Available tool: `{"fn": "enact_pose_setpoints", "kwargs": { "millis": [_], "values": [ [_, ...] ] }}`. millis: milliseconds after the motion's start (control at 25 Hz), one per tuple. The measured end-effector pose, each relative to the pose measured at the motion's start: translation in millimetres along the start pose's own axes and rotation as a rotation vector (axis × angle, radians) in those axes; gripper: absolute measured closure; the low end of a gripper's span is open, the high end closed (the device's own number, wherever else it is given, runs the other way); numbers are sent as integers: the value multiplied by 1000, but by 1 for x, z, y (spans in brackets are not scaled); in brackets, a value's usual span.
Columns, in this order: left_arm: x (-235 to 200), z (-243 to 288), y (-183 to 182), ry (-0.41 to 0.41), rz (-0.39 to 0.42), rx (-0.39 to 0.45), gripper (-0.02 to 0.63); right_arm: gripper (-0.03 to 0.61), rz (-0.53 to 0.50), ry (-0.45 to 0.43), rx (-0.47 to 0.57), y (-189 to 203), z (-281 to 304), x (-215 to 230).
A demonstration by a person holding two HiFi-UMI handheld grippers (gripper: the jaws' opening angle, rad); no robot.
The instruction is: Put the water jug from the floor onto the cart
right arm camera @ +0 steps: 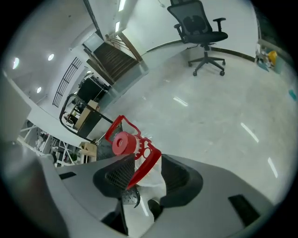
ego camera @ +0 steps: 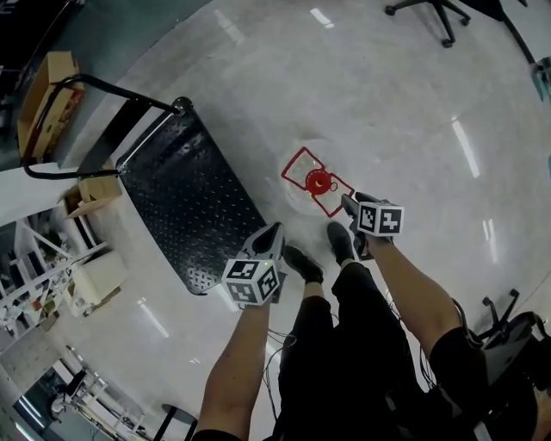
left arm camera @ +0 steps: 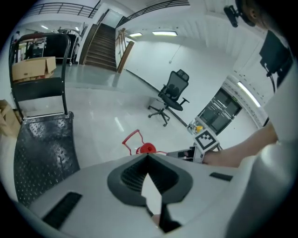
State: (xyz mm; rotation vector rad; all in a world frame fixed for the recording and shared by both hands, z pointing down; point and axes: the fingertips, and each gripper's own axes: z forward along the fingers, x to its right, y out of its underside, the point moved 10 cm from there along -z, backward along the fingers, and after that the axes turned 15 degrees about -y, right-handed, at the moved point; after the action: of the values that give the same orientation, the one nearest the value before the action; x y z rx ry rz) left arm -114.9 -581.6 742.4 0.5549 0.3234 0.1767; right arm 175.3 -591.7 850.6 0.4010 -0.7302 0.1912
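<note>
The water jug (ego camera: 303,191) stands on the pale floor, clear-bodied, with a red cap (ego camera: 318,182) and a red carry handle (ego camera: 303,164). The black cart (ego camera: 185,194) lies just left of it, deck bare. My right gripper (ego camera: 347,205) is low at the jug's right side. In the right gripper view the red handle (right arm camera: 145,162) runs between the spread jaws beside the cap (right arm camera: 123,143), close to the left pad, with a gap to the right one. My left gripper (ego camera: 274,231) hangs nearer me, left of the jug, its jaws (left arm camera: 148,158) meeting at the tips on nothing; the cap (left arm camera: 147,148) shows just beyond.
The cart's push bar (ego camera: 103,86) rises at its far end, with cardboard boxes (ego camera: 47,99) behind it. An office chair (ego camera: 439,13) stands farther off, and another chair base (ego camera: 508,319) is at my right. My shoes (ego camera: 303,263) are right behind the jug.
</note>
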Motion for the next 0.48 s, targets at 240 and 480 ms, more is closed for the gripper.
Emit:
{"fn": "enact_pose_setpoints", "kwargs": {
  "millis": [240, 480],
  "values": [
    [-3, 9, 22, 13, -13, -41, 615, 420, 93, 2, 29, 3, 17, 8],
    [-5, -2, 21, 19, -39, -19, 615, 462, 180, -15, 57, 1, 21, 15]
  ]
}}
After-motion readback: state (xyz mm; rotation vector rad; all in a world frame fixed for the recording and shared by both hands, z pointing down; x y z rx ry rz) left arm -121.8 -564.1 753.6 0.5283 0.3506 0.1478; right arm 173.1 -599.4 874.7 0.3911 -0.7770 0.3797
